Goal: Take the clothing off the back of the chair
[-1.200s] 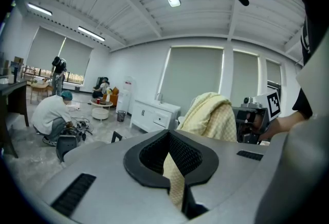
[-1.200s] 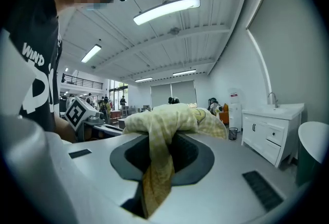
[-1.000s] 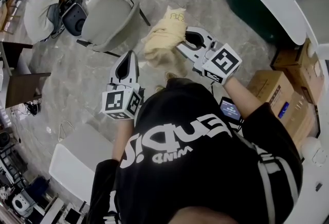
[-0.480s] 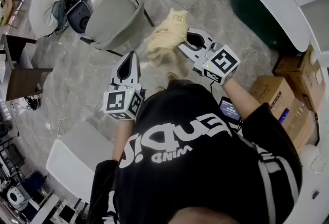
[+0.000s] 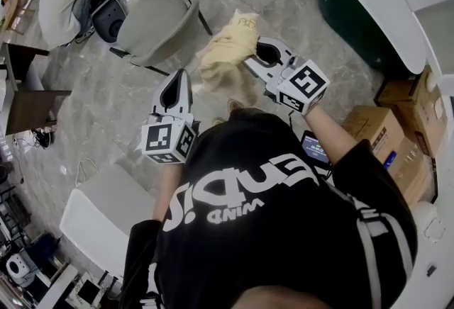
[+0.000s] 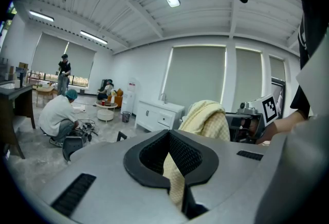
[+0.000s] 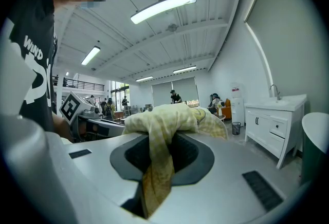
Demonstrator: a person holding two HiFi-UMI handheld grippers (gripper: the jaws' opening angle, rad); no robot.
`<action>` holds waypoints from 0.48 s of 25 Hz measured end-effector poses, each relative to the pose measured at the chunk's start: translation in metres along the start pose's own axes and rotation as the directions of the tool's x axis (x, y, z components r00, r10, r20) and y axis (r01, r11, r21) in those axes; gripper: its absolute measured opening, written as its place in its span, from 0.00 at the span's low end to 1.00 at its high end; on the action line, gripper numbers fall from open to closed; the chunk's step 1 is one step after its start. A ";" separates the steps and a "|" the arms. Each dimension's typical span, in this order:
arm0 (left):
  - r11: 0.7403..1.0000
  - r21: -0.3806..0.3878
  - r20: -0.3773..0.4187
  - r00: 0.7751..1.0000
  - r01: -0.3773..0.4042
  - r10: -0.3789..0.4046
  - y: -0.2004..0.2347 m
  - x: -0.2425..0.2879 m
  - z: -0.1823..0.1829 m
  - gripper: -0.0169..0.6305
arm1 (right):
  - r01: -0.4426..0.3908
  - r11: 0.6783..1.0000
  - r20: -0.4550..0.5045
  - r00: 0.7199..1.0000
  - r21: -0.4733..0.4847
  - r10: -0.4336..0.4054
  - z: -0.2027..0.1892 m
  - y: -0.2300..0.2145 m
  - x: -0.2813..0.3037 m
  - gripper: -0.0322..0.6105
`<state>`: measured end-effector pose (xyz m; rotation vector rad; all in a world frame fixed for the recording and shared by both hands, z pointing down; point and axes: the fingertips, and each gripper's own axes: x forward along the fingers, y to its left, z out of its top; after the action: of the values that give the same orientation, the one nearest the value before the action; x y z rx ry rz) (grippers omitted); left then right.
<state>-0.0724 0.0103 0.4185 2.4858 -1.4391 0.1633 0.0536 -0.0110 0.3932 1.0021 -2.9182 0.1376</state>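
Observation:
The yellow checked clothing hangs in the air clear of the grey chair, whose back is bare. My right gripper is shut on it, and in the right gripper view the cloth drapes over the jaws and runs down between them at the right gripper. My left gripper is just left of the cloth with its jaws nearly together. In the left gripper view a thin yellow strip shows in the slit of the left gripper, below the bundle. I cannot tell whether it is pinched there or lies beyond.
A person crouches by gear on the floor left of the chair. Cardboard boxes stand at the right, a dark green counter at the upper right, a white unit at the lower left, and a dark table at the left edge.

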 end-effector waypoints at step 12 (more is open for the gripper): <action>1.000 -0.014 -0.013 1.000 -0.017 0.016 0.004 -0.002 -0.006 0.05 | -0.024 1.000 -0.014 1.000 0.010 0.025 0.000 -0.001 0.005 0.17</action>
<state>-0.0768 0.0119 0.4241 2.4577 -1.4509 0.1718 0.0508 -0.0150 0.3936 0.9631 -2.9211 0.1600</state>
